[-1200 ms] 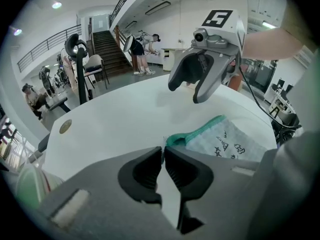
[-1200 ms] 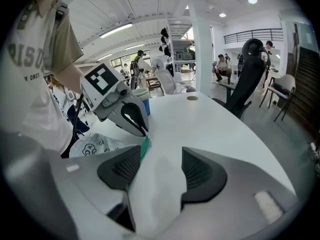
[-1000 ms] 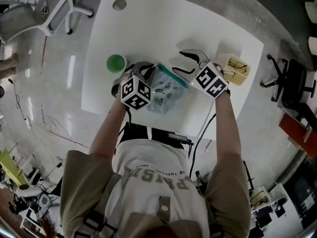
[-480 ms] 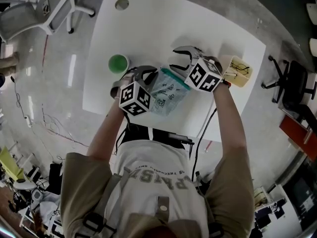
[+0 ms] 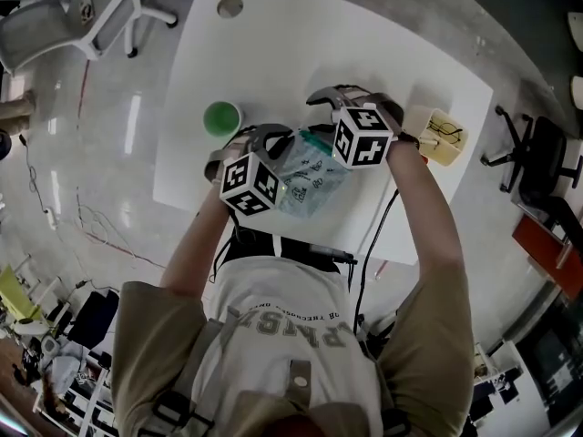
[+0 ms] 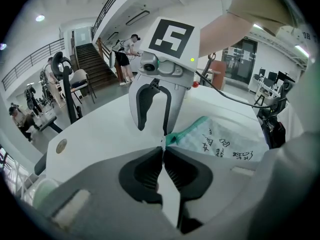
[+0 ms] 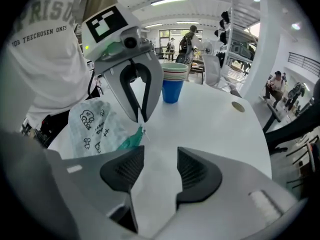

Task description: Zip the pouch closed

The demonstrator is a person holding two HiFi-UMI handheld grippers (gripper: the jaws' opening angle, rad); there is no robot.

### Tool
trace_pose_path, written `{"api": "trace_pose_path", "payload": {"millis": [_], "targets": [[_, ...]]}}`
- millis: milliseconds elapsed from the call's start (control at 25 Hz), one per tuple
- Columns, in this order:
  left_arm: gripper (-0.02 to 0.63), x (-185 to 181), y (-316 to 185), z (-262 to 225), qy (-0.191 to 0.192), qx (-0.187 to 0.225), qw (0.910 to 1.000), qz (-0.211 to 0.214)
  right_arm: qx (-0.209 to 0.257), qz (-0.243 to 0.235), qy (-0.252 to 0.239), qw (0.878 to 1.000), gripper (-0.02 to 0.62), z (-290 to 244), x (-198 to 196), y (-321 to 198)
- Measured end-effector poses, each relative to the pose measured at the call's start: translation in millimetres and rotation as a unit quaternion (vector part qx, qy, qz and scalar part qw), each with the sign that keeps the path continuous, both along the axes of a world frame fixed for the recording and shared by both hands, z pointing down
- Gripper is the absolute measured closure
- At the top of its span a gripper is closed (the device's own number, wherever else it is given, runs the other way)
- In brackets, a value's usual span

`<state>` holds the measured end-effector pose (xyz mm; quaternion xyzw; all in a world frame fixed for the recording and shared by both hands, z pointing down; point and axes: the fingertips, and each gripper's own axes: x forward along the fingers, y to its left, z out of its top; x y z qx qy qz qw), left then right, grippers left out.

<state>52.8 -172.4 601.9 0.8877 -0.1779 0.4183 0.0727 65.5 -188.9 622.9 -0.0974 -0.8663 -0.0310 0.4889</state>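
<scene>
Overhead, both forearms reach forward over the white table (image 5: 273, 44), each gripper tilted steeply down and facing the other across the pouch (image 5: 314, 173). The pouch is a thin, translucent, crinkled bag printed with small dark doodles and edged by a teal zip band (image 6: 186, 133); it lies on the table between the grippers. The left gripper (image 6: 163, 150) has its ribbed dark pads clenched on the pouch's corner at the band's end. The right gripper (image 7: 159, 160), its jaws just narrowing, stands unclenched near that corner, with only bare tabletop between the pads.
</scene>
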Motion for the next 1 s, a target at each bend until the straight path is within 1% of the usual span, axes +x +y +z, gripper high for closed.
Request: {"api": "trace_pose_path", "payload": {"millis": [160,240,320,400,600,800,1000], "targets": [[0.581,0,0,1,0.000,-0.002,1.0000,0.000,-0.001,-0.045,0.015,0.999,0.393,4,-2,7],[0.581,1,-1,1,0.001,-0.001,1.0000,0.000,0.008,-0.069,0.025,0.997,0.416,8,-2,11],[0.581,2,-2,0,0.002,0.001,1.0000,0.001,0.017,-0.092,0.033,0.995,0.420,12,-2,15],[0.581,1,-3,0,0.001,0.002,1.0000,0.002,0.017,-0.106,0.034,0.994,0.426,13,-4,18],[0.581,0,-3,2,-0.001,0.003,1.0000,0.002,0.023,-0.123,0.022,0.992,0.466,10,-10,22],[0.583,2,-2,1,0.000,0.005,1.0000,0.003,0.025,-0.135,0.021,0.990,0.509,11,-9,27],[0.583,0,-2,2,0.001,0.005,1.0000,0.000,0.031,-0.139,0.014,0.990,0.583,9,-10,30]]}}
